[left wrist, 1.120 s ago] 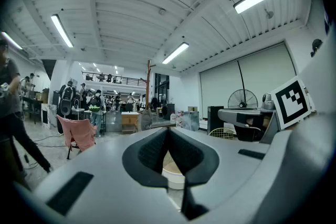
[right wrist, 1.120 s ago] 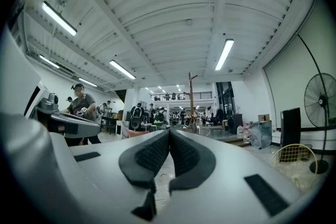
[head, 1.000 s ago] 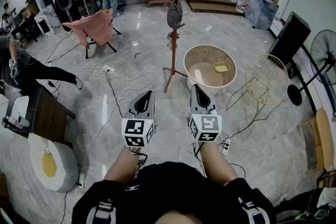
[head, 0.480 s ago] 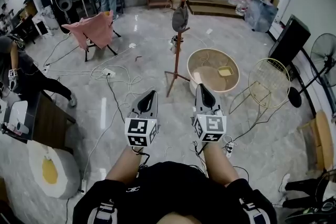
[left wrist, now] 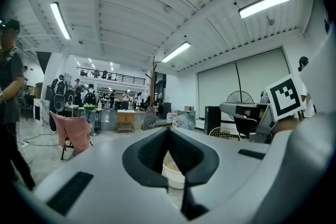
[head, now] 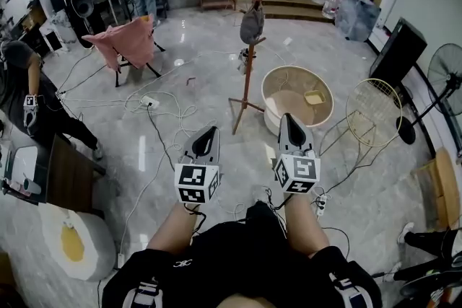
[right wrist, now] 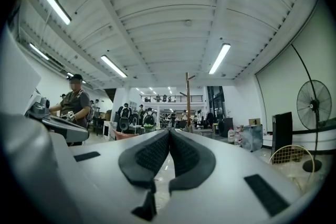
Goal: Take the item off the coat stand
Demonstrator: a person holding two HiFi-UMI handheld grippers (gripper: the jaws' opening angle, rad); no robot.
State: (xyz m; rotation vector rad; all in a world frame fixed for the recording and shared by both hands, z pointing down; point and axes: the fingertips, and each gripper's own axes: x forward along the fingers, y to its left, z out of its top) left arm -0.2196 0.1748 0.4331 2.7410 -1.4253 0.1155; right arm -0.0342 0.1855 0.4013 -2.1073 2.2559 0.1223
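A tall wooden coat stand (head: 250,61) rises from the marble floor ahead of me, with a grey item (head: 251,24) hanging high on its pole. Both grippers are held low in front of my body, well short of the stand. The left gripper (head: 207,132) points just left of the stand's feet, and the right gripper (head: 287,119) just right of them. Each is shut with nothing between its fingers. The left gripper view looks past its tips (left wrist: 168,131) to the stand (left wrist: 153,86) far off. In the right gripper view the pole (right wrist: 187,97) rises beyond the closed tips (right wrist: 169,131).
A round beige tub (head: 321,94) stands right of the stand, with a wire chair (head: 373,112), a black speaker (head: 397,50) and a fan (head: 444,72) further right. Cables (head: 162,108) trail across the floor. A pink-draped chair (head: 130,40), a person (head: 29,94) and a dark table (head: 68,173) are at left.
Both grippers and my view have drifted forward and a little right, toward the stand. The person at left has shifted position. Both grippers stay shut.
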